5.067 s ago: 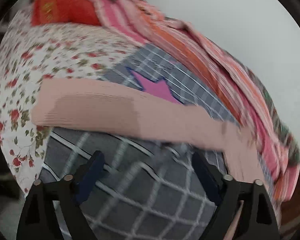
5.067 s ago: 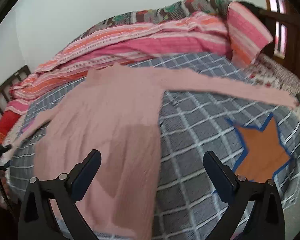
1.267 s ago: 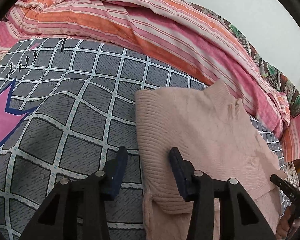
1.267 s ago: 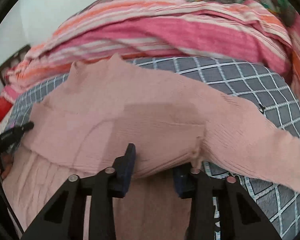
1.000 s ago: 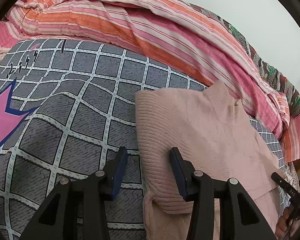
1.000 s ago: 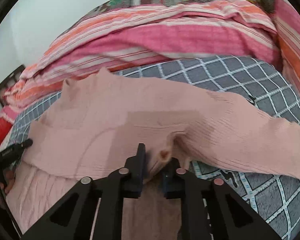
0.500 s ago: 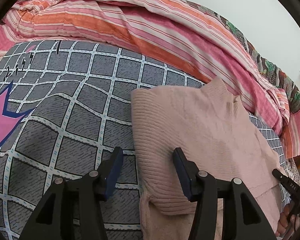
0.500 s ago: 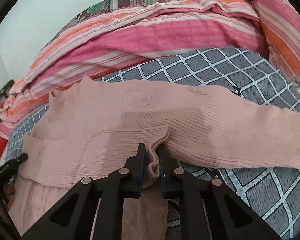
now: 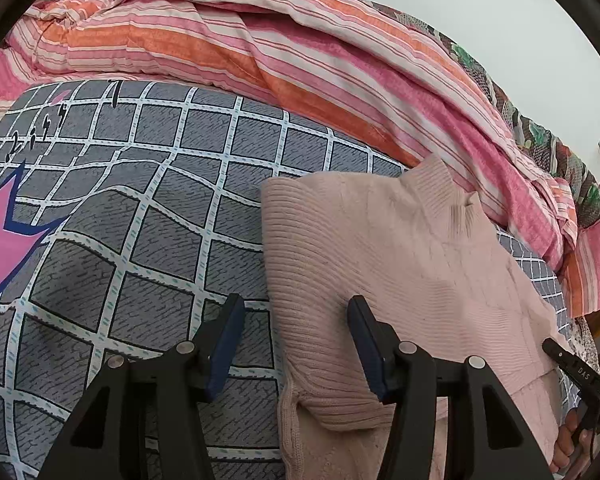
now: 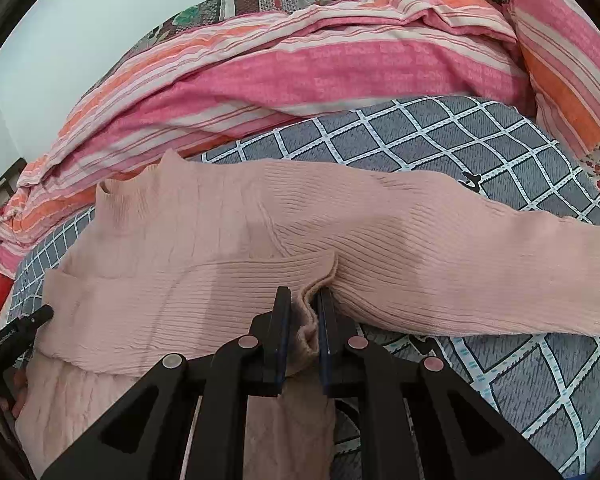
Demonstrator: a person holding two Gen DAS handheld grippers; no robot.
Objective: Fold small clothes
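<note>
Nearest, the right gripper (image 10: 303, 322) is clamped on a bunched fold of the pink sweater (image 10: 228, 248) where the sleeve (image 10: 460, 256) meets the body. The left gripper (image 9: 296, 332) stands open, its jaws straddling the sweater's folded left edge and gripping nothing. The sweater lies flat on the grey checked blanket (image 9: 148, 208) — collar toward the striped quilt (image 9: 300, 60) behind. The ribbed knit looks soft, light and stretchy — best pinched at cuffs and seams.
</note>
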